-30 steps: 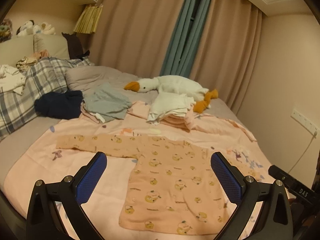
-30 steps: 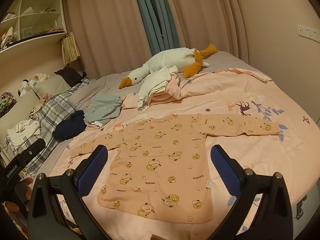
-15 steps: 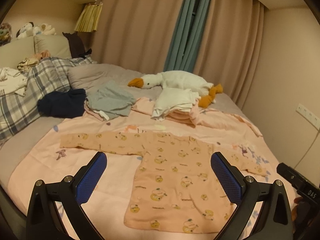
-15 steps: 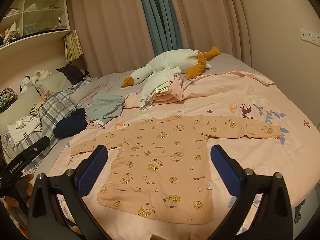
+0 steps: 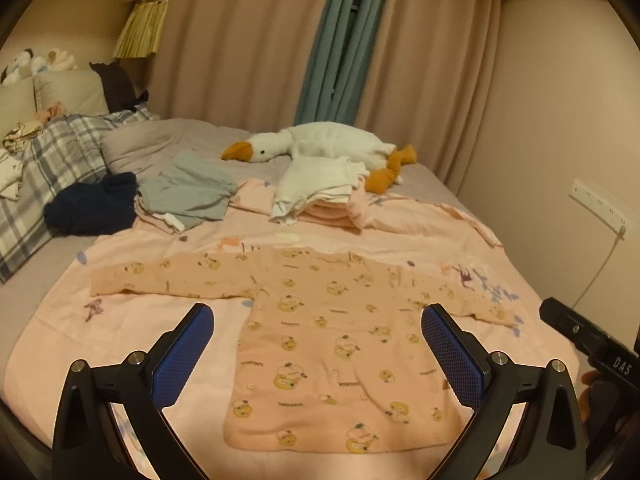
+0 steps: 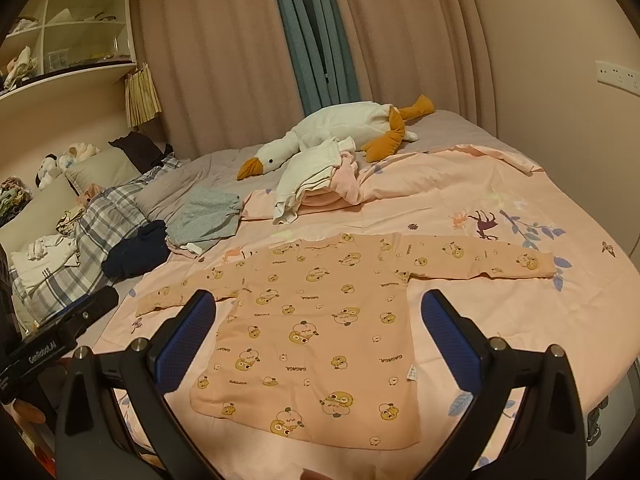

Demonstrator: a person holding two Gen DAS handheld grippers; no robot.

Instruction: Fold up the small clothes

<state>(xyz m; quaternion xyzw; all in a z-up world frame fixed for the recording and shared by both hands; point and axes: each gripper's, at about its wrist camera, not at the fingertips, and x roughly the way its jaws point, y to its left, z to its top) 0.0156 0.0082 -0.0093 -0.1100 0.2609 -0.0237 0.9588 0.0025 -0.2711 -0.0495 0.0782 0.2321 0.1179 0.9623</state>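
Note:
A small peach long-sleeved shirt [image 5: 336,344] with a duck print lies flat on the pink bedspread [image 5: 120,340], both sleeves spread out sideways. It also shows in the right wrist view [image 6: 320,328]. My left gripper [image 5: 318,354] is open and empty, held above the shirt's near part. My right gripper [image 6: 318,344] is open and empty, also above the shirt's lower half. Neither gripper touches the cloth.
A stack of folded white and pink clothes [image 5: 320,192] lies behind the shirt, with a plush goose [image 5: 320,146] beyond. A grey garment [image 5: 188,192] and a dark navy one [image 5: 92,208] lie at the left by plaid bedding [image 5: 44,168]. The other gripper's body [image 5: 588,344] shows at the right edge.
Both cameras have pulled back and risen a little, so the shirt sits lower and fuller in view. The shirt has not moved and both grippers stay open.

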